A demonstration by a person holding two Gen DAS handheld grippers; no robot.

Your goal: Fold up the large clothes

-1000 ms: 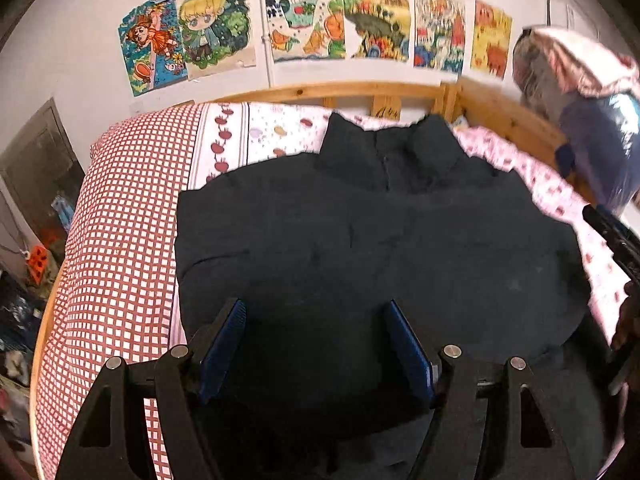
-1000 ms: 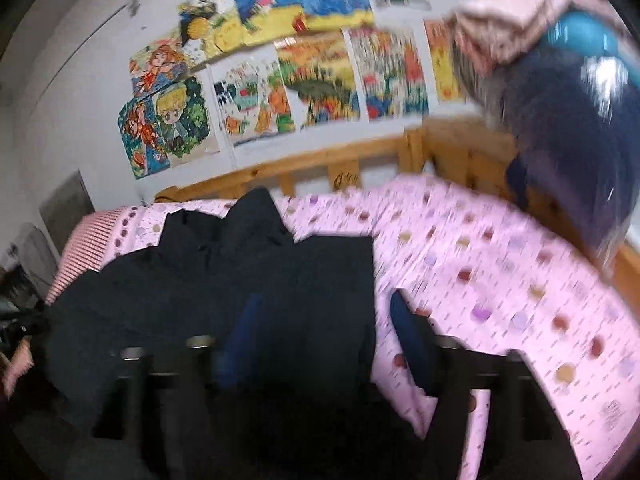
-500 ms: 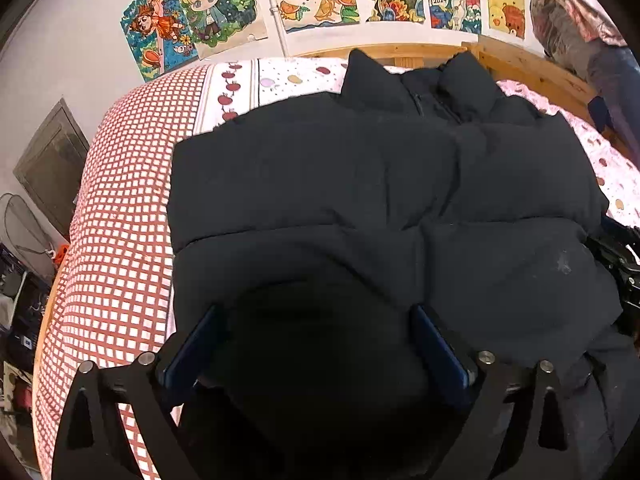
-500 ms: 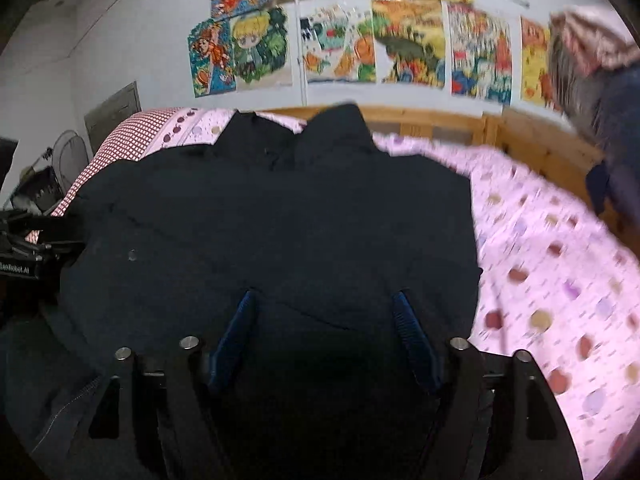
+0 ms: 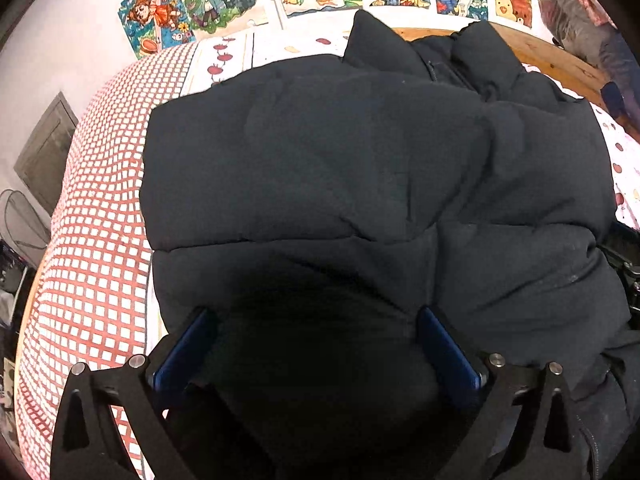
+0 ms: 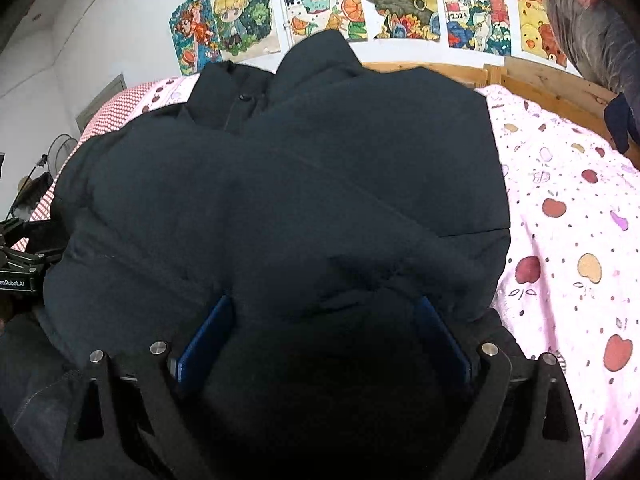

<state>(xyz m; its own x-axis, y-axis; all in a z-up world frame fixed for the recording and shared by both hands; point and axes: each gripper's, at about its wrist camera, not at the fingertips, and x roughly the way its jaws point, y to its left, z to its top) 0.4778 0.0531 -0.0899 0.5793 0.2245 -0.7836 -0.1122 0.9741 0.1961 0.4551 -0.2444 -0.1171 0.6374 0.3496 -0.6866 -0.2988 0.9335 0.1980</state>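
A large black padded jacket lies spread on the bed, its collar toward the wall. My left gripper hangs low over the near hem on the jacket's left side. Its jaws are opening, and a bulge of black fabric lies between the blue pads. My right gripper is over the near hem of the jacket on the right side. Its jaws are opening too, with fabric between the pads. I cannot see either pair of pads pressing on the cloth. Each gripper shows at the edge of the other's view.
The bed has a red checked cover on the left and a pink fruit-print sheet on the right. A wooden bed frame runs behind it, below cartoon posters. Bundled clothes hang at the far right. A fan stands left of the bed.
Both grippers have come down toward the jacket's near hem and their jaws have spread wider. The jacket fills more of each view and has not shifted.
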